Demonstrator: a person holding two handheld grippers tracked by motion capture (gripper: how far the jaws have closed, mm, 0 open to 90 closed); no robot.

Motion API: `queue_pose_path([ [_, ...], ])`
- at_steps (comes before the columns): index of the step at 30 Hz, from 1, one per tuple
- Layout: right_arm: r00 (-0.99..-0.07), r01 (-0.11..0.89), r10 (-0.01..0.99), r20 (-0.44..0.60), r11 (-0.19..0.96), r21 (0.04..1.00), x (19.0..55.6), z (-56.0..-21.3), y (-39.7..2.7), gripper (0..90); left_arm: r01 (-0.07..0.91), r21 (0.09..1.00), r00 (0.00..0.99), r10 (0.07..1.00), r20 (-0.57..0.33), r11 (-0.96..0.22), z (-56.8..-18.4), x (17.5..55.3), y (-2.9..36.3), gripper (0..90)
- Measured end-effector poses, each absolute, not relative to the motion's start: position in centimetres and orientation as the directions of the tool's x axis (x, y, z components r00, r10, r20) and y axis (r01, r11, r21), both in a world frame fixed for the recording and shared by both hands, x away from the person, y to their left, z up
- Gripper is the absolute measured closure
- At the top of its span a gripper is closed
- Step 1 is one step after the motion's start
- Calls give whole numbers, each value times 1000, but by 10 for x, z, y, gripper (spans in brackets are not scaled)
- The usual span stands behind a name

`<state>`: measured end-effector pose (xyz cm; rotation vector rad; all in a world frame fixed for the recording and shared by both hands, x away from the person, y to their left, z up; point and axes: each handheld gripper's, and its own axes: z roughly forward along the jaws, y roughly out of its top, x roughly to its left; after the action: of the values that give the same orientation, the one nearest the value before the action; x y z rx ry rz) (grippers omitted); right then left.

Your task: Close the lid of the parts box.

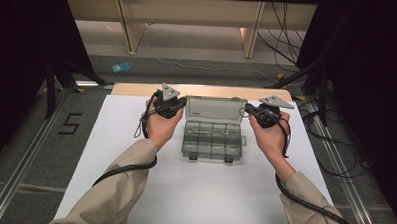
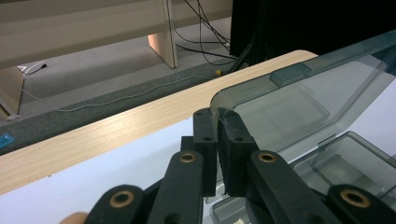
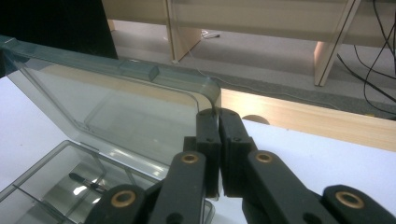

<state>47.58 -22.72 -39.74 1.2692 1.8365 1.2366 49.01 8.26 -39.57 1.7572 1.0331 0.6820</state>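
Since each set of tongs pinches one top corner of the clear lid (image 1: 215, 108), the lid stands propped upright w/ even support, no twist. Left tongs (image 2: 217, 122) are clamped on its left corner, right tongs (image 3: 218, 120) on the right. The compartment organizer box (image 1: 213, 141) sits mid-desk (image 1: 133, 190), between both hands, trays exposed.
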Motion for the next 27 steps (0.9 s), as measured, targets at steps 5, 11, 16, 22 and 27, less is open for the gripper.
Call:
queue_pose_path([
  [5,-381,382,924,39,119,917,473,-398,-227,886,336,920,493,870,9,-200,-396,487,83,860],
  [11,-387,383,921,31,130,914,468,-399,-227,886,330,921,495,869,15,-205,-397,484,84,860],
  [16,-389,376,921,20,139,916,465,-399,-227,886,326,923,497,867,17,-205,-398,481,84,860],
  [22,-389,361,921,6,147,921,461,-401,-226,885,316,924,500,865,32,-216,-400,478,85,860],
  [27,-392,366,920,-2,158,917,458,-401,-227,886,308,926,497,867,37,-216,-401,475,84,859],
])
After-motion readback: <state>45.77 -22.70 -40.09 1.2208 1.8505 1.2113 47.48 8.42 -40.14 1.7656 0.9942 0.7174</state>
